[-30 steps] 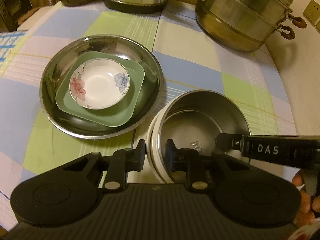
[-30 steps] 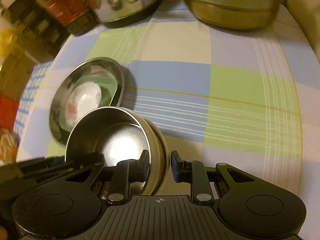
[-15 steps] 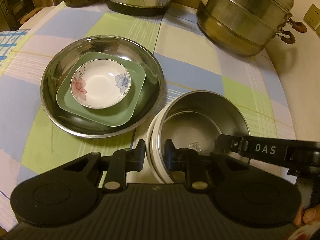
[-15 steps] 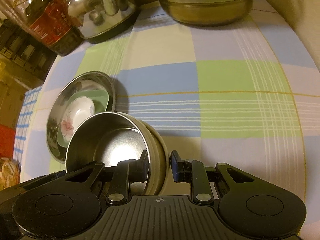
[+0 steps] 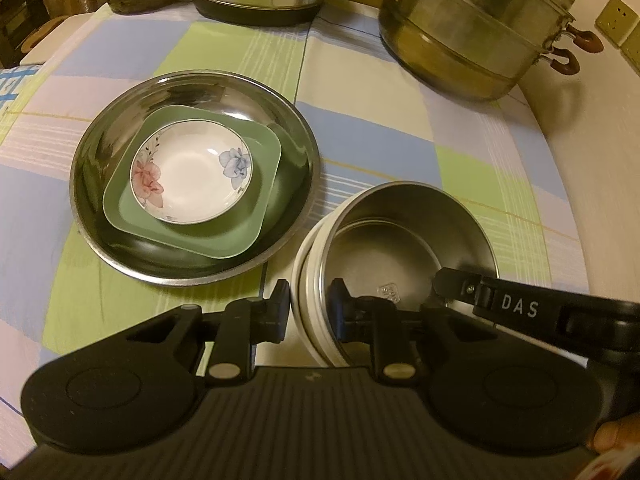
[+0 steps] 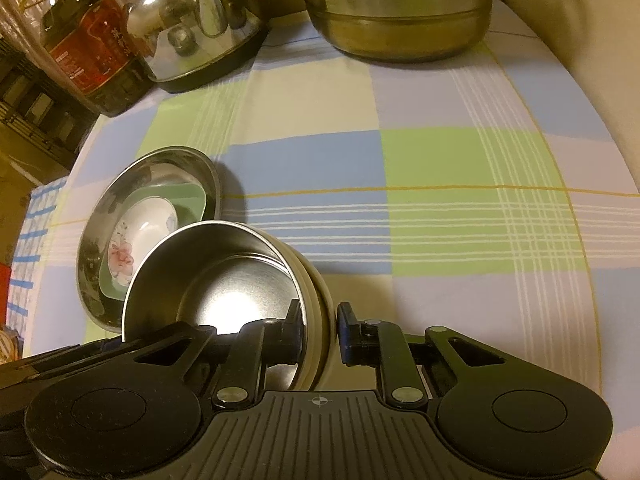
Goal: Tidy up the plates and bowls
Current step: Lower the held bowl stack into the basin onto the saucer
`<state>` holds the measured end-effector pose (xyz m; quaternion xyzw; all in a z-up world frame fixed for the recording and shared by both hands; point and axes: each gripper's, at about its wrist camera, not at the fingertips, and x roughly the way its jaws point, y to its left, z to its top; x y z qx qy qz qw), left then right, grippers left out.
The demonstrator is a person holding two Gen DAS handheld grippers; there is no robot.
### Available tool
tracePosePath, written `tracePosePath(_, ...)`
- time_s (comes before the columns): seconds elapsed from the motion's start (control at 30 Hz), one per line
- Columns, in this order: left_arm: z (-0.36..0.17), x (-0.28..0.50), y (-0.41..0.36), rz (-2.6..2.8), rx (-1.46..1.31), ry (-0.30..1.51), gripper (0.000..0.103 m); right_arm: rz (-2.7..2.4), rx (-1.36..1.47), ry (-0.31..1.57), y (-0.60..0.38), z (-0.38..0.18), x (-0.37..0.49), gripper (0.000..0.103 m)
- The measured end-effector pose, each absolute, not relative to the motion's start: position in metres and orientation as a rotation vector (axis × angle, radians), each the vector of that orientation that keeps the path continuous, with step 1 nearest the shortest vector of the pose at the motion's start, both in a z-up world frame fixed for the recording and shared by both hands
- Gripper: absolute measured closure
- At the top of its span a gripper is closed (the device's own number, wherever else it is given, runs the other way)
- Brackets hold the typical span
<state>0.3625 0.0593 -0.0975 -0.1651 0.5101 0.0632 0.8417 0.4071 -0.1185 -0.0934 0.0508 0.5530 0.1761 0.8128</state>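
A steel bowl (image 5: 416, 240) sits nested in white bowls (image 5: 308, 264) on the checked cloth. My left gripper (image 5: 310, 308) is shut on the stack's near-left rim, one pad outside the white wall and one inside the steel bowl. One finger (image 5: 460, 284) of the right gripper reaches in from the right. In the right wrist view my right gripper (image 6: 320, 324) straddles the opposite rim of the steel bowl (image 6: 224, 280) and cream bowl (image 6: 316, 280), its jaws closing on them. A floral dish (image 5: 188, 176) lies on a green square plate (image 5: 224, 240) inside a wide steel plate (image 5: 192, 276).
A large steel steamer pot (image 5: 472, 28) stands at the back right. A shiny kettle (image 6: 192, 28) and an oil bottle (image 6: 88, 52) stand at the back left. A pale wall with sockets (image 5: 616, 20) runs along the table's right edge.
The right gripper has rolled and tilted a little, and its jaws have narrowed onto the bowl rim. The left gripper and the stack look unmoved.
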Motion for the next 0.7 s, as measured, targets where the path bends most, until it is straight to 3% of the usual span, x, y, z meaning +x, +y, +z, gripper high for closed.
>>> tracePosePath(0.7,-0.082,0.365,0.060,0.107,-0.341,1.056,0.084,0.370,0.095,1.168,-0.118,-0.078,0.408,0.086)
